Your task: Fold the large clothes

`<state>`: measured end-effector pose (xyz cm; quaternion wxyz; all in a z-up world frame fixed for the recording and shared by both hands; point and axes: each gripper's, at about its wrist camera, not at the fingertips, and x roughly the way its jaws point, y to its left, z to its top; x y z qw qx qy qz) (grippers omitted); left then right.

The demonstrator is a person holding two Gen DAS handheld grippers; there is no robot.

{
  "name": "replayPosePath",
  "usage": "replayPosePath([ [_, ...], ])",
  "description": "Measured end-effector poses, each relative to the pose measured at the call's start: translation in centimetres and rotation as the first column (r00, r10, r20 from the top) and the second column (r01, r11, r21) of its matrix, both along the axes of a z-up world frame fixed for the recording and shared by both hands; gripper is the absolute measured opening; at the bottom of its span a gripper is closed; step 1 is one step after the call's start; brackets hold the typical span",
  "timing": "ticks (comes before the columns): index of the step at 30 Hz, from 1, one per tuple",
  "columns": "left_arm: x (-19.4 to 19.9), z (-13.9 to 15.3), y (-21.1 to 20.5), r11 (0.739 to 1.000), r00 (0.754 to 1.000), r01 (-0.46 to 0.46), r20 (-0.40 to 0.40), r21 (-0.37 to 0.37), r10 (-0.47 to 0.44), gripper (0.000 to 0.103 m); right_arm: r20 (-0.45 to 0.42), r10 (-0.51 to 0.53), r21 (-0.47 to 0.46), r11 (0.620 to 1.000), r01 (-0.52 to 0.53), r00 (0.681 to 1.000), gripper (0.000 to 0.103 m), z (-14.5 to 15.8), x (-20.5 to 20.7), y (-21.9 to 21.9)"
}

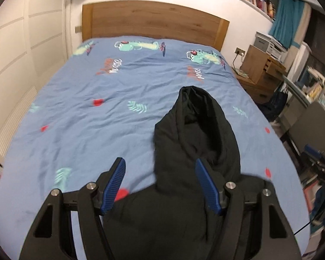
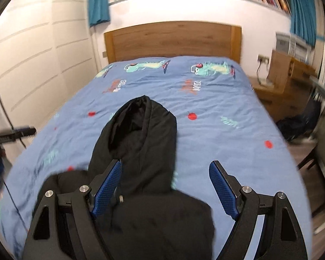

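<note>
Left wrist view: black hooded garment (image 1: 195, 140) spread on the blue bed cover (image 1: 97, 108), hood pointing toward the headboard (image 1: 153, 19). Left gripper (image 1: 160, 171) fingers spread wide, gripping nothing, garment below. Right gripper (image 2: 165, 173) likewise wide apart, empty, hood beneath its left finger (image 2: 110, 184).

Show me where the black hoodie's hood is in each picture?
Left wrist view: the hood lies right of the middle, on the blue bedspread, reaching up past the right finger of the left gripper.
Right wrist view: the hood lies left of the middle, above the left finger of the right gripper.
Shared landmark: the wooden headboard at the far end of the bed.
</note>
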<state>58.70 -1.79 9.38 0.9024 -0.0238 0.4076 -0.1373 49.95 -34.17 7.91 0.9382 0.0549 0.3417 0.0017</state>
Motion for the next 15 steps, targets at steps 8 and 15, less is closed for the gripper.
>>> replayPosePath([
  [8, 9.6, -5.5, -4.4, 1.0, 0.999, -0.007, -0.054, -0.016, 0.006, 0.066, -0.046, -0.006, 0.095, 0.995, 0.01, 0.999, 0.083, -5.0, 12.0, -1.4],
  [15, 14.6, -10.3, -9.0, 0.998, 0.998, 0.009, -0.061, 0.054, -0.006, 0.066, -0.066, 0.012, 0.071, 0.997, -0.007, 0.998, 0.083, -8.9, 18.9, 0.3],
])
